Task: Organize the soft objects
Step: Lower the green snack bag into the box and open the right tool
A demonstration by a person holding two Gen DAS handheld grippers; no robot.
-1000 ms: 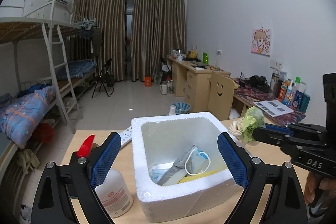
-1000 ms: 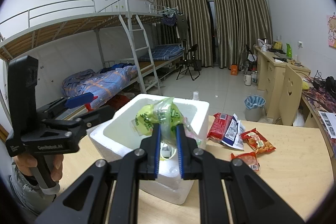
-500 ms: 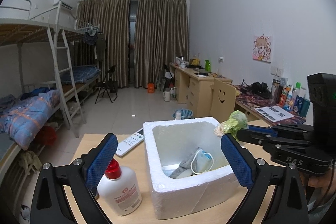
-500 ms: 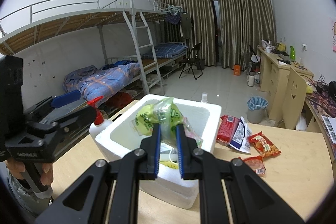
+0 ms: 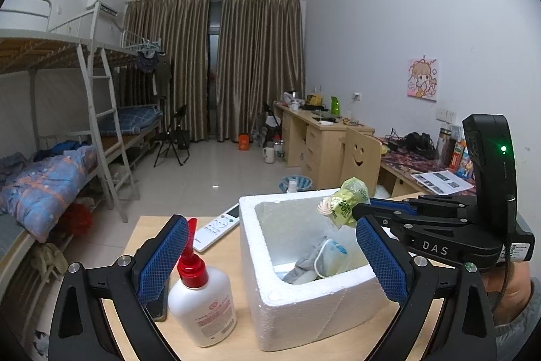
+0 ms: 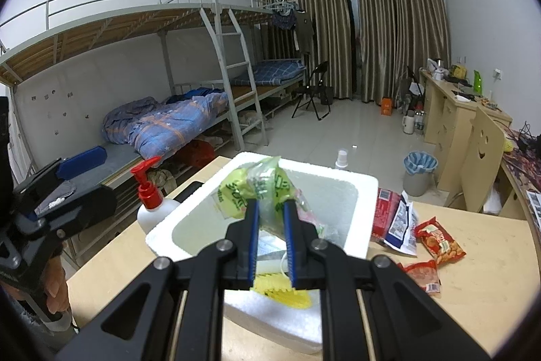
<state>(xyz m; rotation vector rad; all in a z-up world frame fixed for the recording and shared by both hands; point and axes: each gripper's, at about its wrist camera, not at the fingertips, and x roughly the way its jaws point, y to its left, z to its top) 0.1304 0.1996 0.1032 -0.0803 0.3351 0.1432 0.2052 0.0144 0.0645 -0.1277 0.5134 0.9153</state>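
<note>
Left wrist view: the left gripper (image 5: 270, 263) stands spread wide, holding nothing, its blue ribbed pads flanking the white foam box (image 5: 304, 303) and the pump bottle (image 5: 201, 300). At two o'clock the right gripper (image 5: 353, 212) pinches a crinkled green plastic bag (image 5: 350, 202) above the box's far right rim. A grey cloth and a face mask (image 5: 333, 254) lie inside.

Right wrist view: the right gripper (image 6: 270, 219) is nearly closed on the green plastic bag (image 6: 257, 188), whose bunched bulk rises toward twelve o'clock over the foam box (image 6: 358, 225). Glossy snack packets (image 6: 436, 239) lie at three o'clock on the wooden table (image 6: 480, 286).
</note>
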